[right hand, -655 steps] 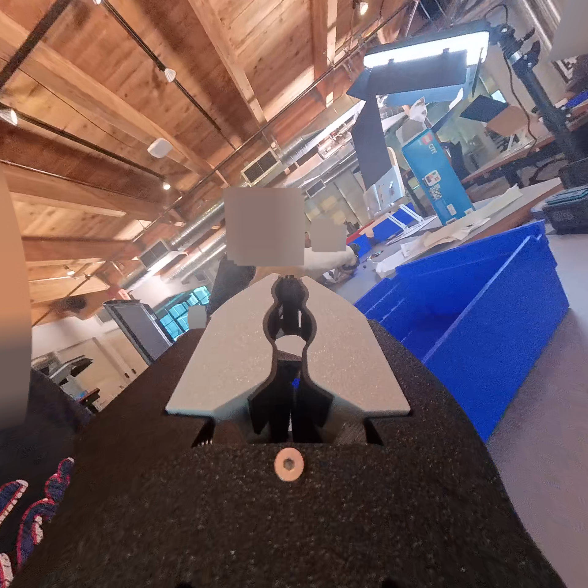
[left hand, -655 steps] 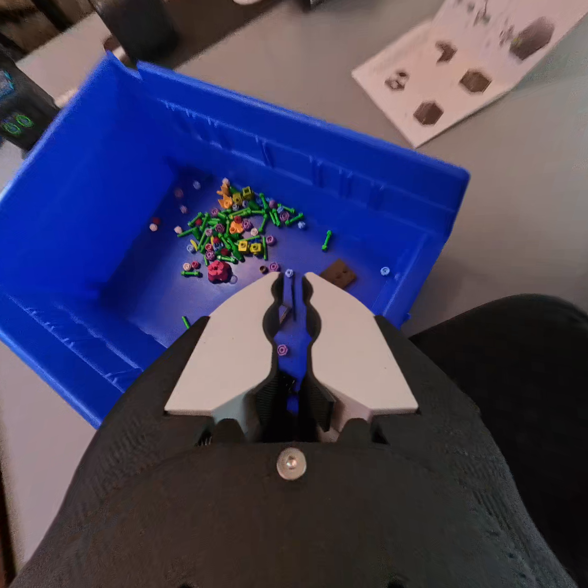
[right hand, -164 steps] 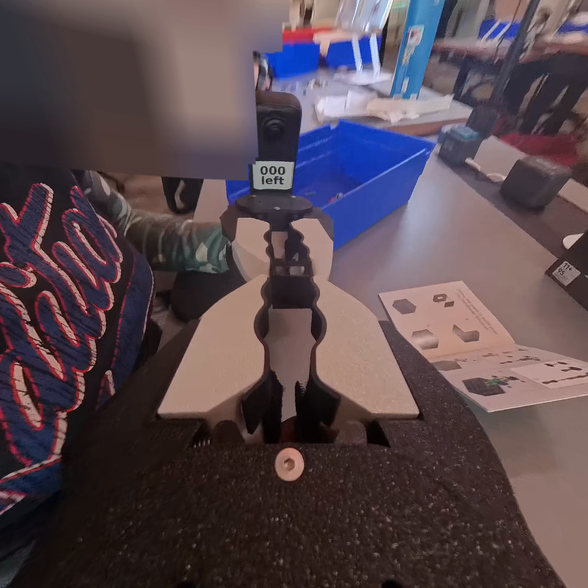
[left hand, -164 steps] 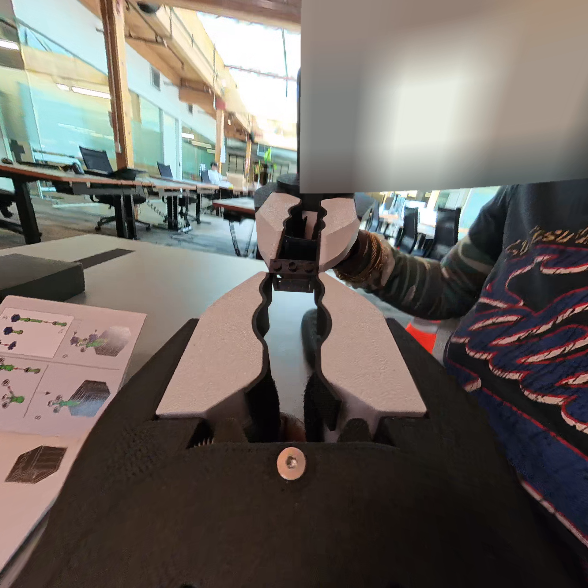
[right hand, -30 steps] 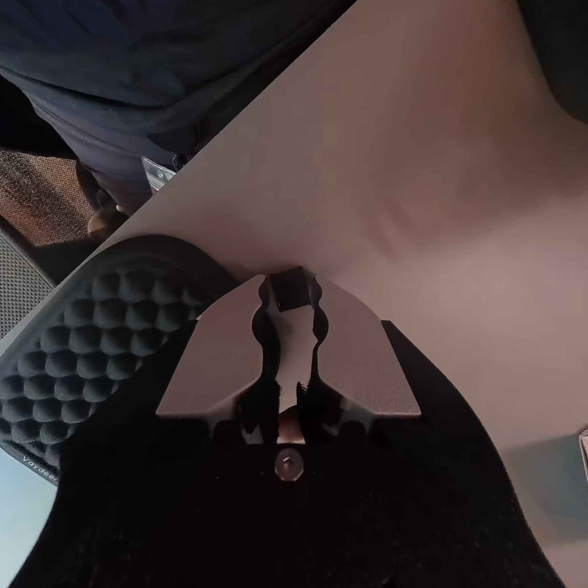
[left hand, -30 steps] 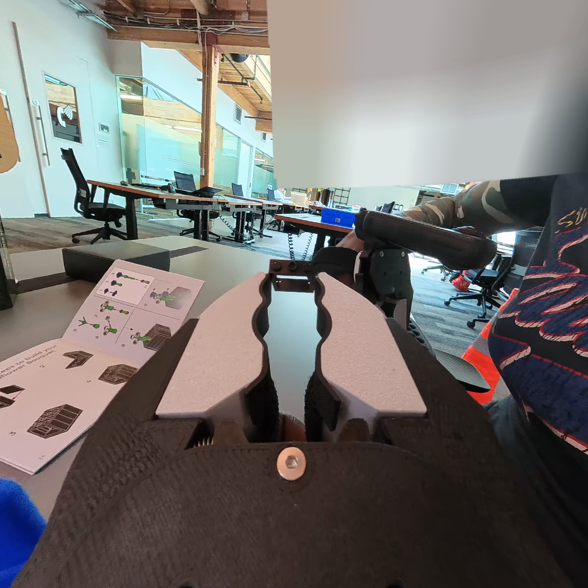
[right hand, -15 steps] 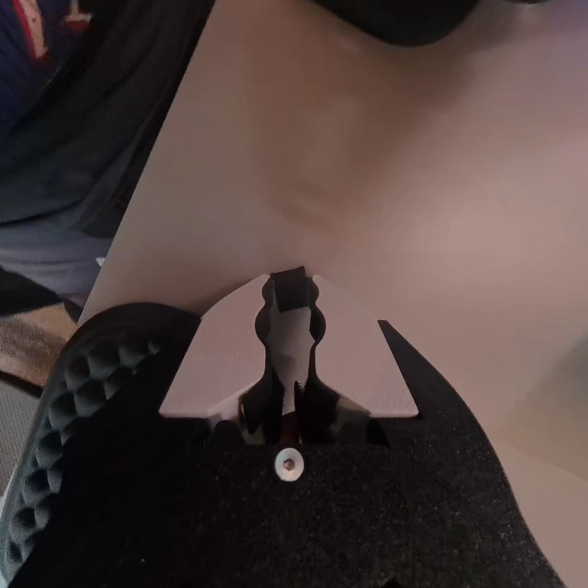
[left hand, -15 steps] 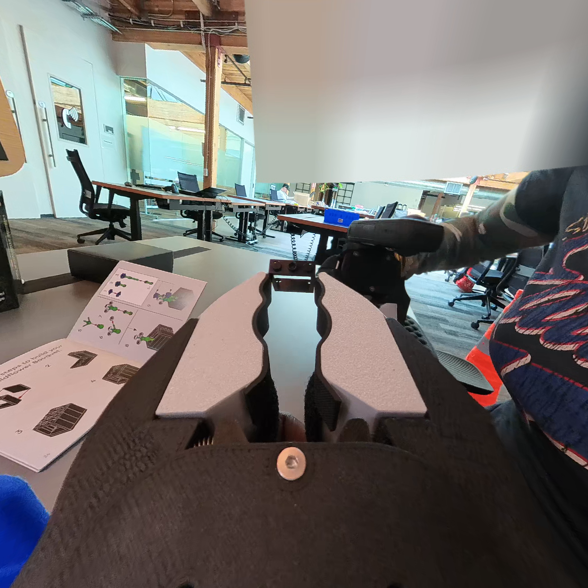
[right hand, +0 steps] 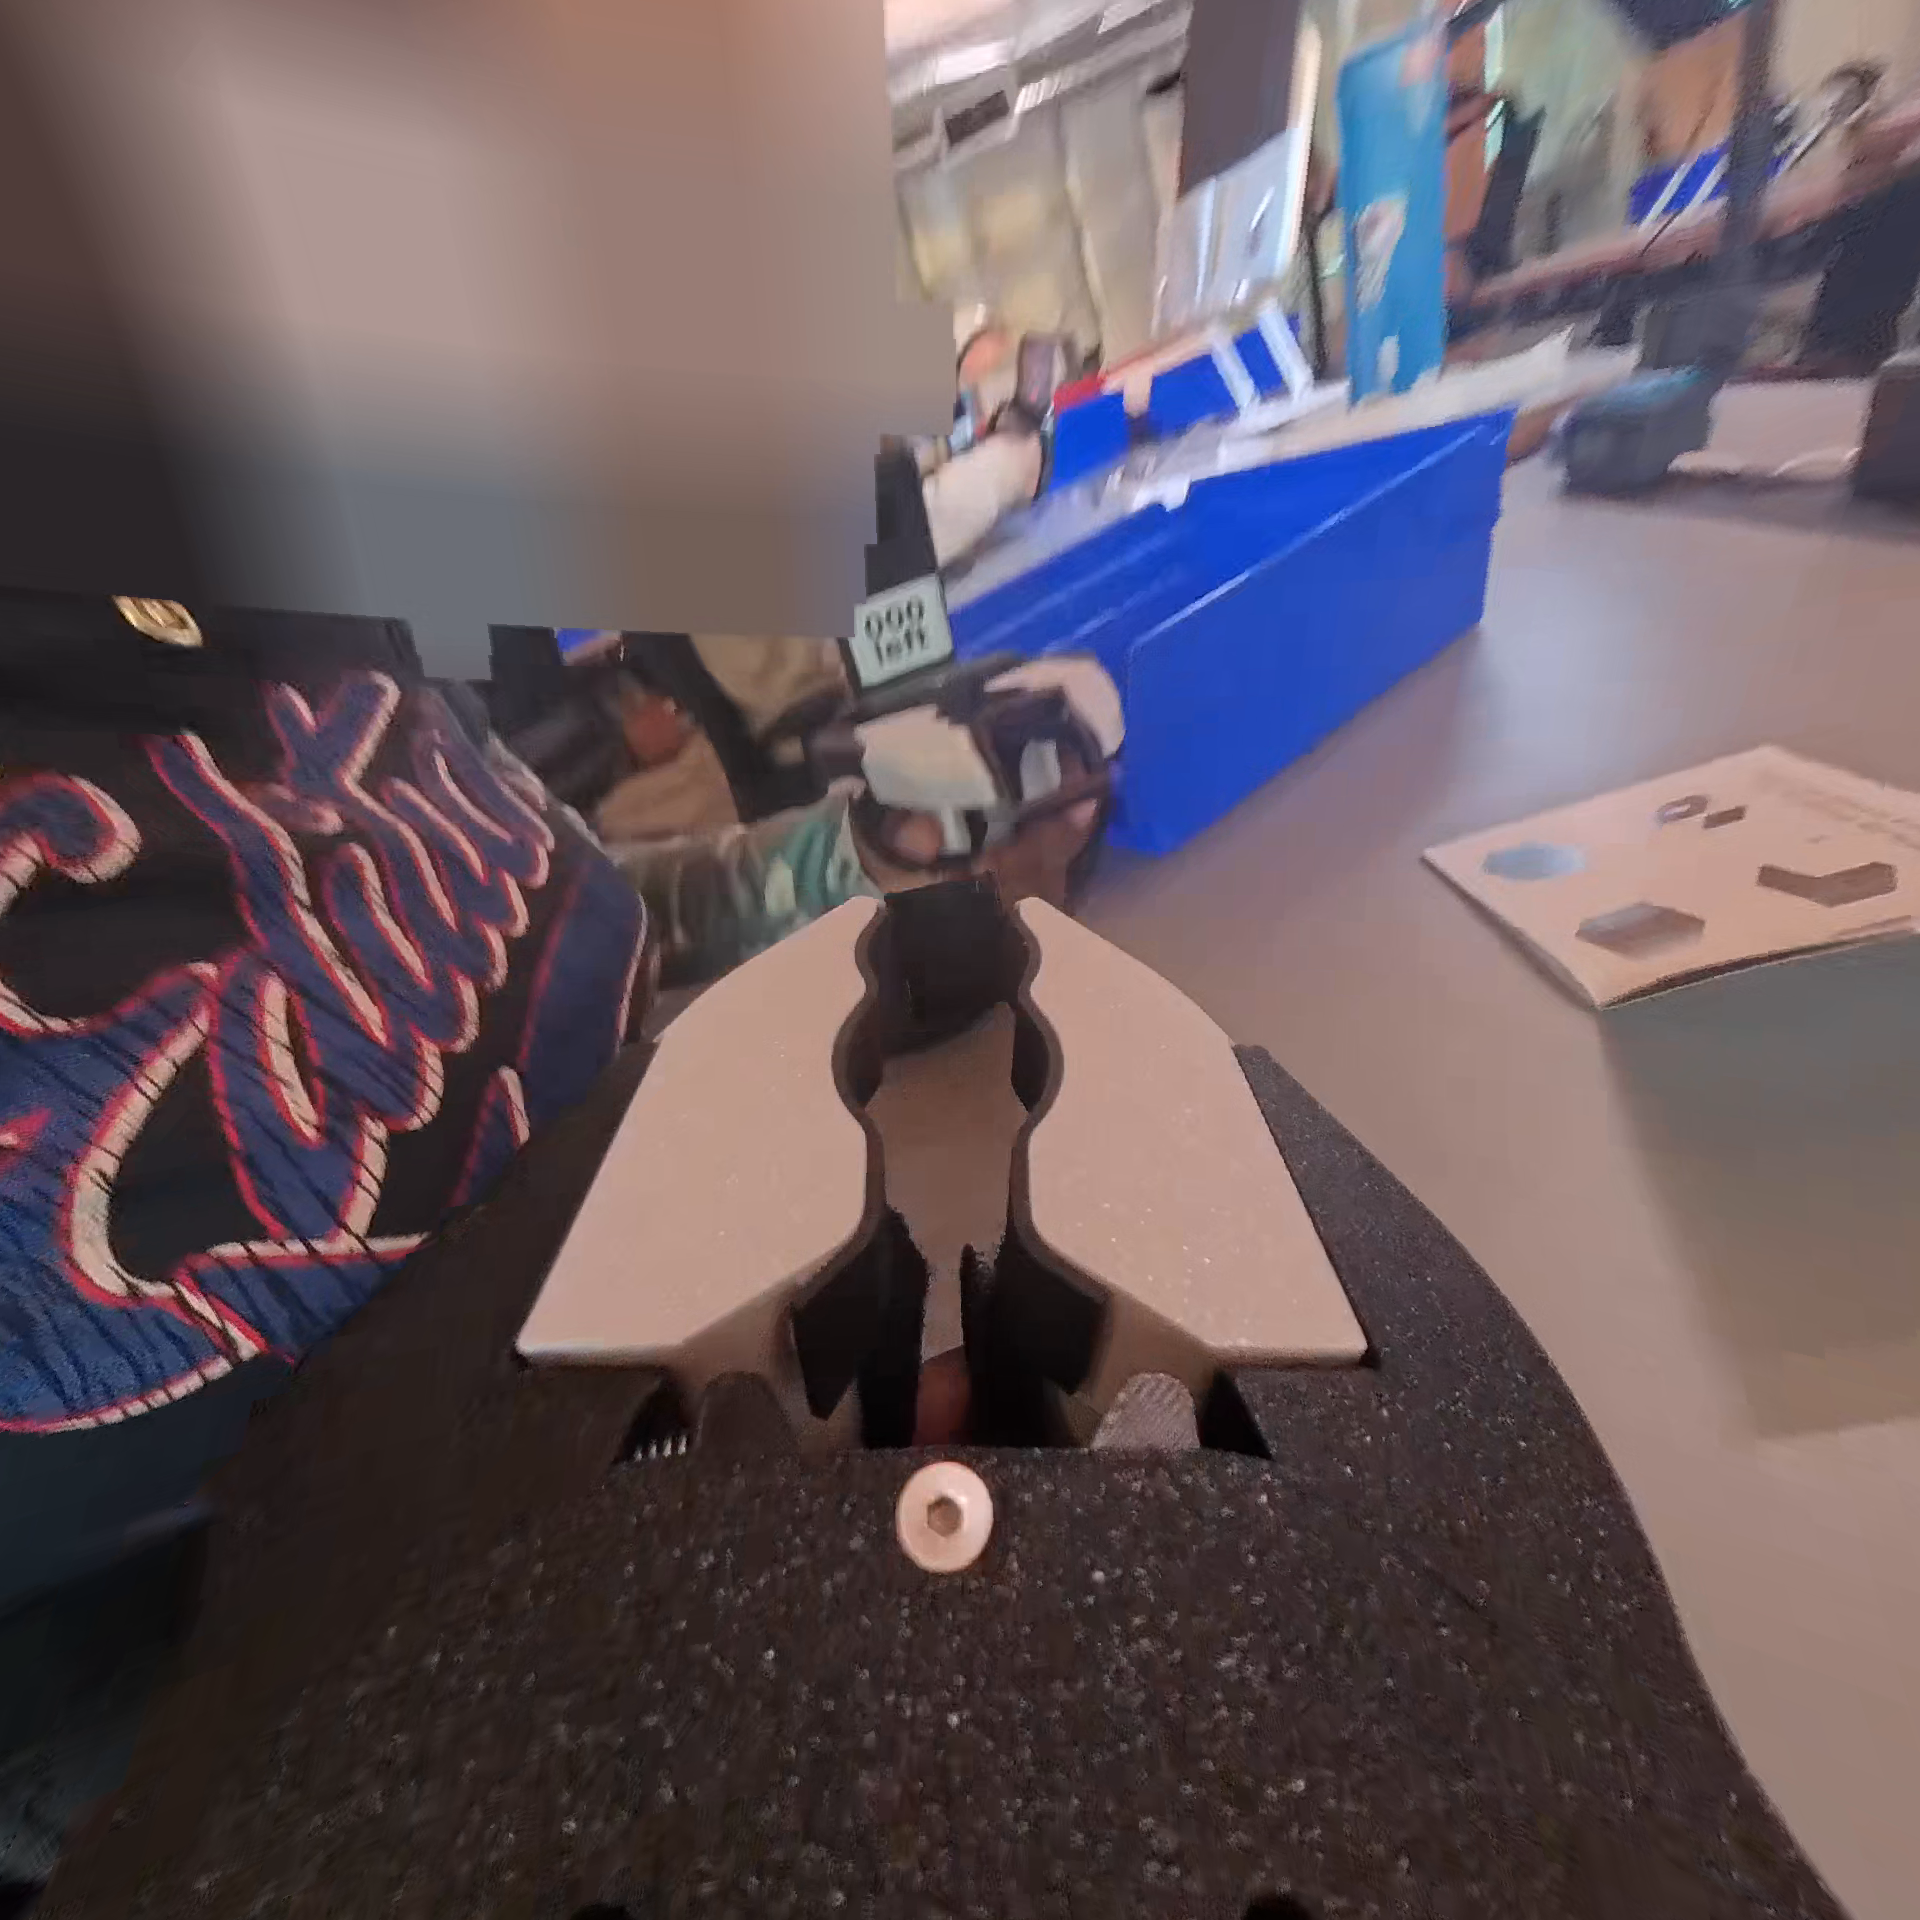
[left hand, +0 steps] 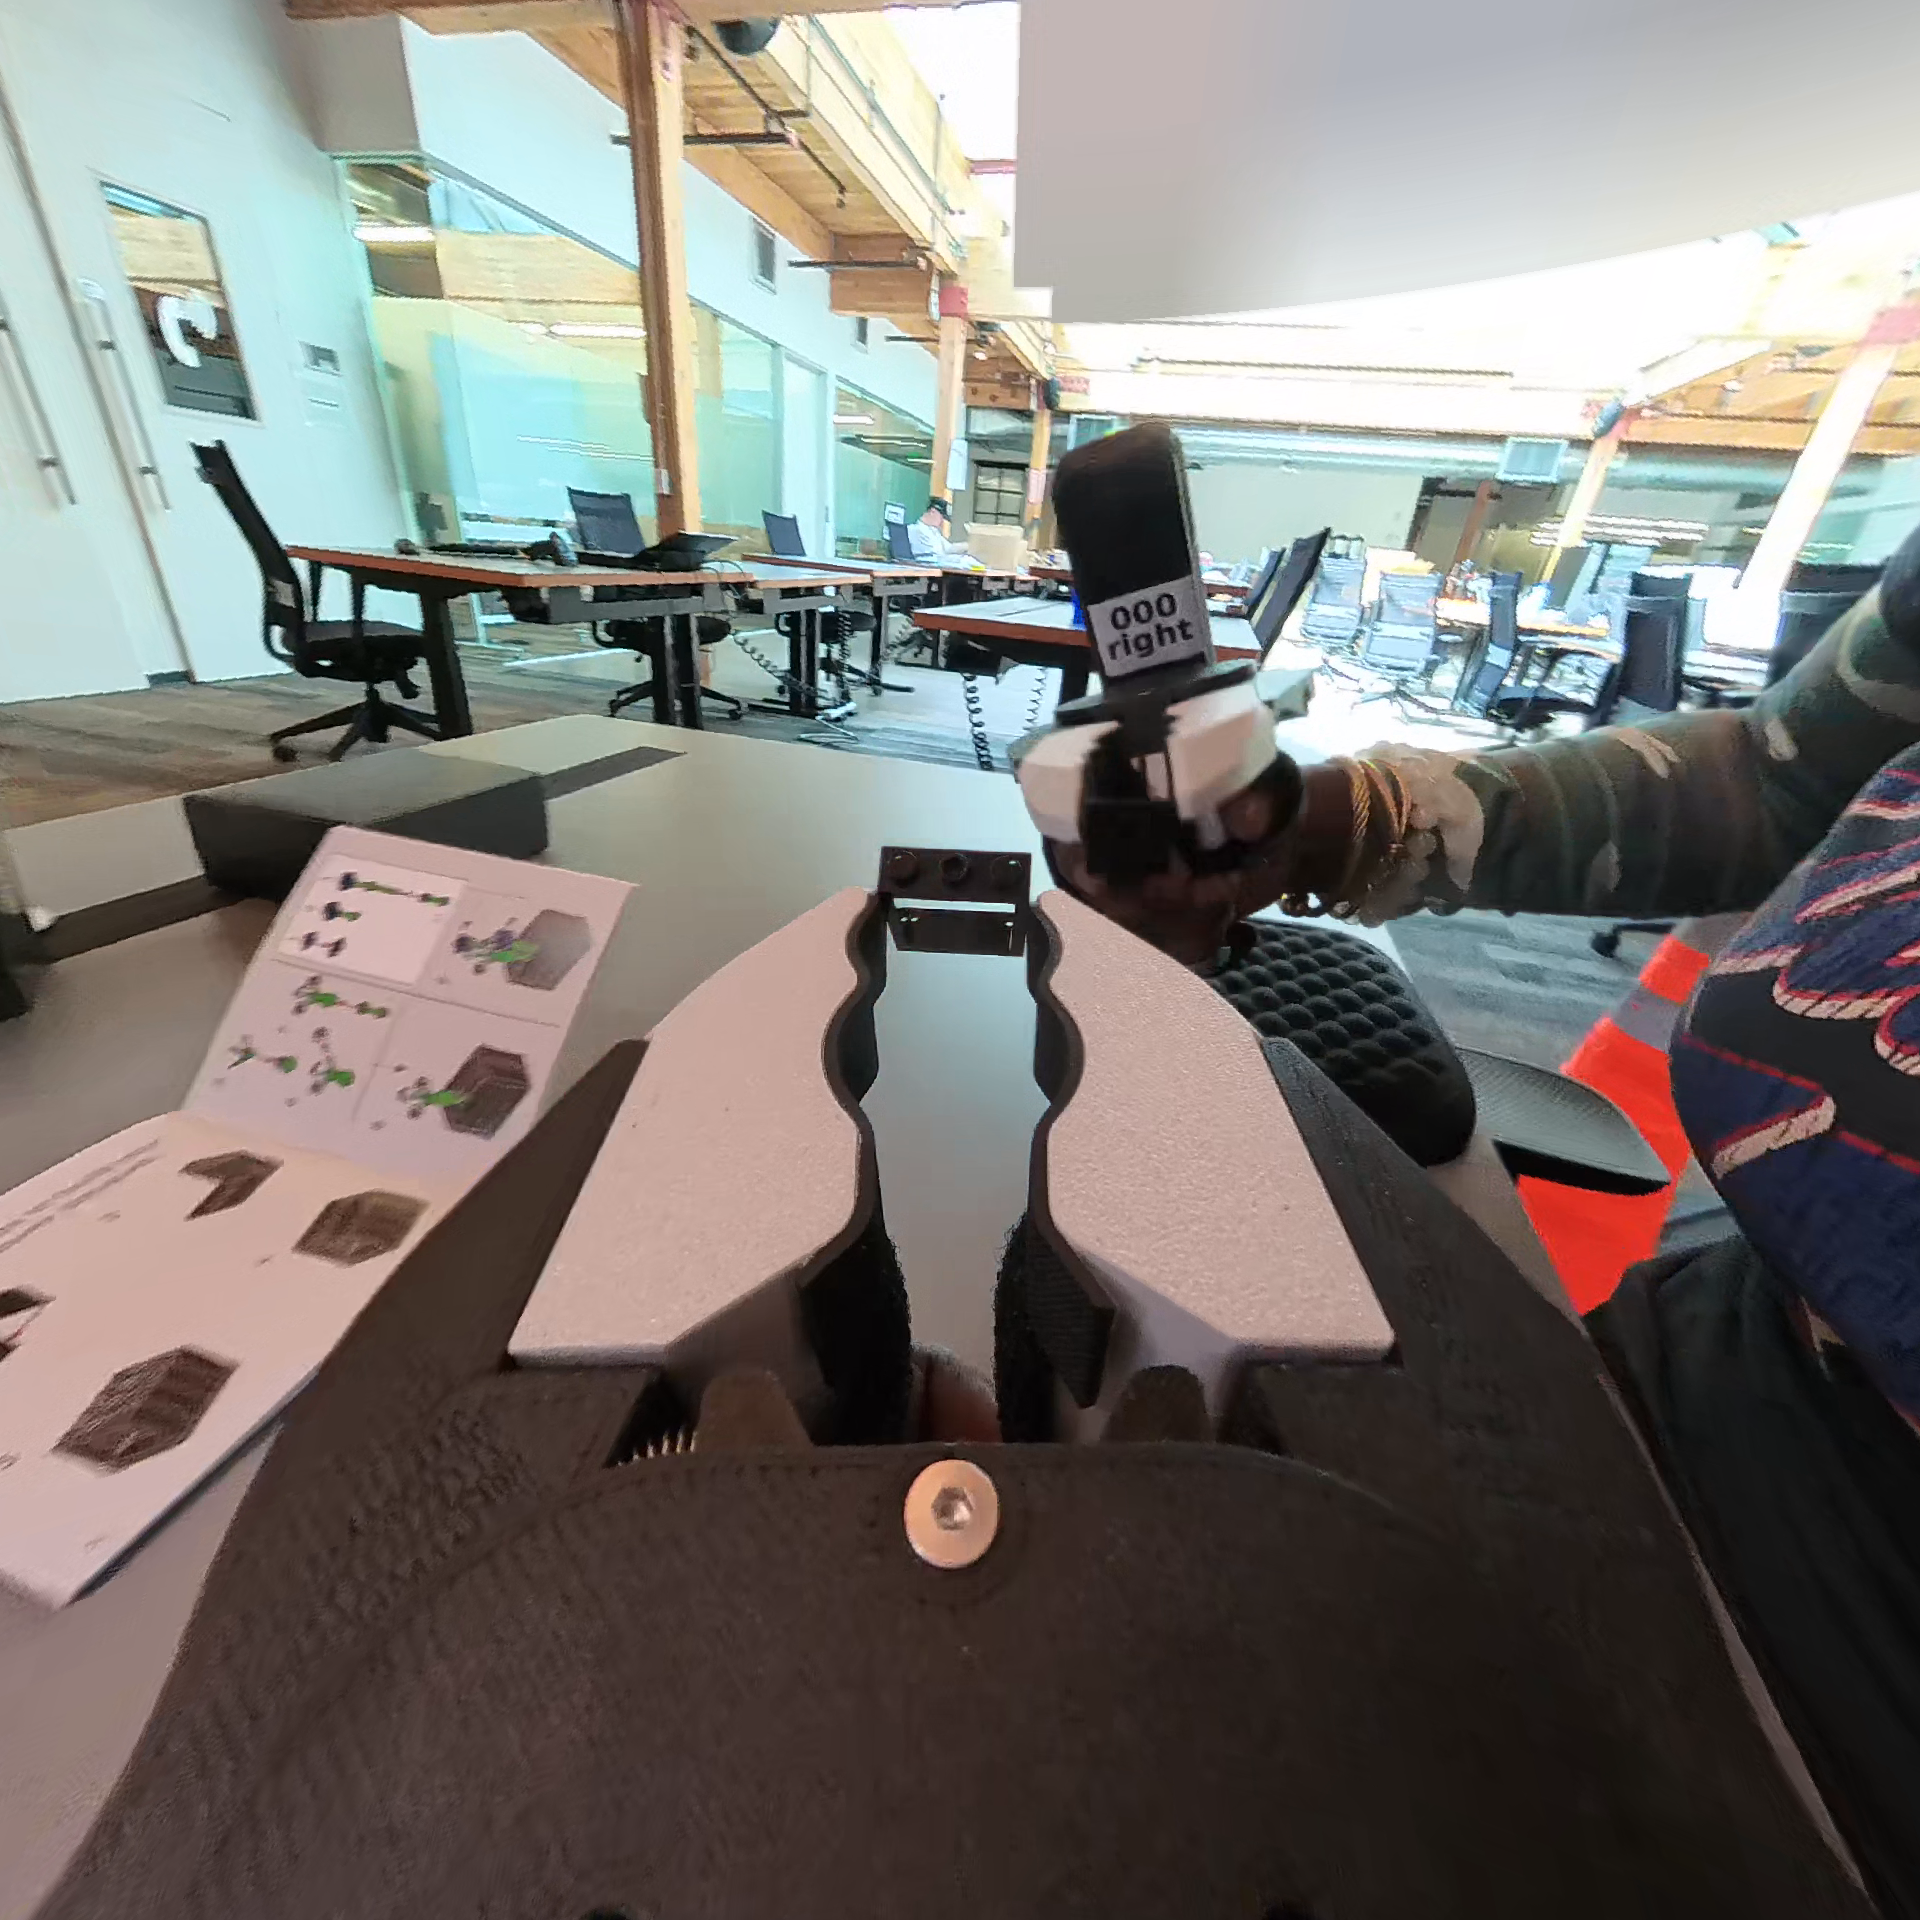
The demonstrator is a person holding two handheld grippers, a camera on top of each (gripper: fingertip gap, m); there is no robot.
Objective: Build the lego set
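Observation:
My left gripper (left hand: 954, 912) is shut on a dark brown lego plate (left hand: 954, 900) with a row of studs on top, held above the grey table (left hand: 727, 831). My right gripper (right hand: 943, 940) is shut on a dark brown lego piece (right hand: 940, 961). In the left wrist view the right gripper (left hand: 1138, 821) is raised to the upper right of the plate, its tips facing me with the dark piece between them. In the right wrist view the left gripper (right hand: 966, 769) shows blurred just beyond my tips. The two pieces are apart.
An open instruction booklet (left hand: 312, 1122) lies on the table at the left, and it also shows in the right wrist view (right hand: 1683, 883). A blue bin (right hand: 1278, 623) stands behind the left gripper. A dark flat box (left hand: 364, 821) lies behind the booklet. A person's patterned sleeve (left hand: 1662, 821) and a chair's black seat (left hand: 1340, 1039) are at the right. Left tips to right tips: about 6 cm.
My right gripper has swung up from pointing down at the table to facing the left gripper, still shut on its piece. The left gripper has kept its plate and barely moved.

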